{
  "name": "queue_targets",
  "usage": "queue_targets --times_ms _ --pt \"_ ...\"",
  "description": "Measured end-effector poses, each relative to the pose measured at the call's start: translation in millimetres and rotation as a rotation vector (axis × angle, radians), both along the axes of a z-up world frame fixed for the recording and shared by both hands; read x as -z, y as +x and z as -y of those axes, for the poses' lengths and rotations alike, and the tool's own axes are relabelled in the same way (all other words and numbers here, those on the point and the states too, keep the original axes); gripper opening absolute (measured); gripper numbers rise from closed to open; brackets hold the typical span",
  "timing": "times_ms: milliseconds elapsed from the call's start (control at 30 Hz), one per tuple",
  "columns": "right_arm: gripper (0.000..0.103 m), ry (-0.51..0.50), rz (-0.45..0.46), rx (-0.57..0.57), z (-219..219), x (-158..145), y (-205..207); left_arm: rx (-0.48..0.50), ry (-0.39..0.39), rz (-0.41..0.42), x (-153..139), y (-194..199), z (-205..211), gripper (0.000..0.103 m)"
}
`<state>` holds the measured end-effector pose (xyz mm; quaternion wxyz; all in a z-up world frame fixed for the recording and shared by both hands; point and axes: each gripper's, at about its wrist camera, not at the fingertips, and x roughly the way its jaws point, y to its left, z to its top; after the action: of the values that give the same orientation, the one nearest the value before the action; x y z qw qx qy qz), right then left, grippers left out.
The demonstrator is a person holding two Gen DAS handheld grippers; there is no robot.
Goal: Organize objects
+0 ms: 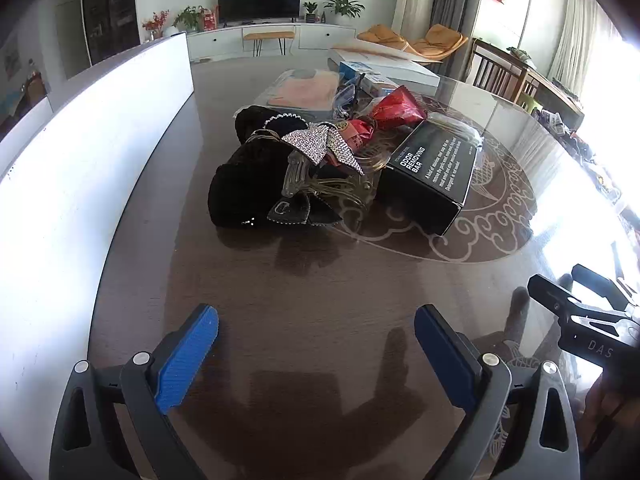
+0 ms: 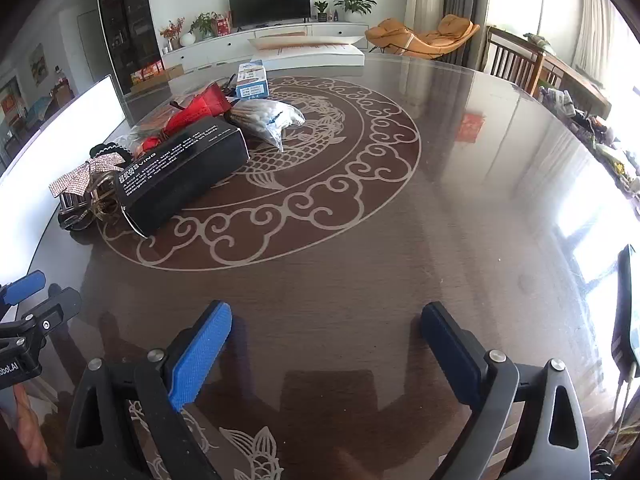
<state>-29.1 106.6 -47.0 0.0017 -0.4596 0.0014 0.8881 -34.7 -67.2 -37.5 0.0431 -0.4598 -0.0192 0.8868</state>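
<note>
A pile of objects lies on the round dark table (image 1: pixel 320 280). It holds a black odor-removing-bar box (image 1: pixel 428 176), black fabric pieces (image 1: pixel 244 188), a rhinestone bow (image 1: pixel 320 144), a clear hair claw (image 1: pixel 296 176) and a red packet (image 1: pixel 396 108). In the right wrist view I see the black box (image 2: pixel 180 172), the bow (image 2: pixel 86 176), a bag of cotton swabs (image 2: pixel 268 118) and a small blue box (image 2: pixel 252 80). My left gripper (image 1: pixel 316 336) is open and empty, short of the pile. My right gripper (image 2: pixel 326 336) is open and empty over bare table.
A white board (image 1: pixel 80 168) stands along the table's left edge. A clear tray (image 1: pixel 304 92) and a flat white box (image 1: pixel 384 66) lie behind the pile. A phone (image 2: pixel 626 308) lies at the right edge. Chairs stand beyond the far right.
</note>
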Motion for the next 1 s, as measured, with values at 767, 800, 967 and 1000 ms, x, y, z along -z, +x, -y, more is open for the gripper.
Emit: queue_targets --times_ms 767,800,967,1000 --pt "0.103 0.008 0.006 -0.002 2.8 2.3 0.7 0.025 -0.080 -0.009 3.0 -4.3 -10.2 0.103" --pt "0.103 0.008 0.006 -0.001 2.9 2.2 0.8 0.025 -0.080 -0.009 3.1 -4.3 -10.2 0.103" --pt "0.103 0.008 0.006 -0.002 2.9 2.3 0.7 0.025 -0.080 -0.009 3.4 -5.0 -10.6 0.103" --pt "0.103 0.008 0.006 -0.002 3.1 2.3 0.8 0.025 -0.080 -0.009 3.4 -4.4 -10.1 0.103"
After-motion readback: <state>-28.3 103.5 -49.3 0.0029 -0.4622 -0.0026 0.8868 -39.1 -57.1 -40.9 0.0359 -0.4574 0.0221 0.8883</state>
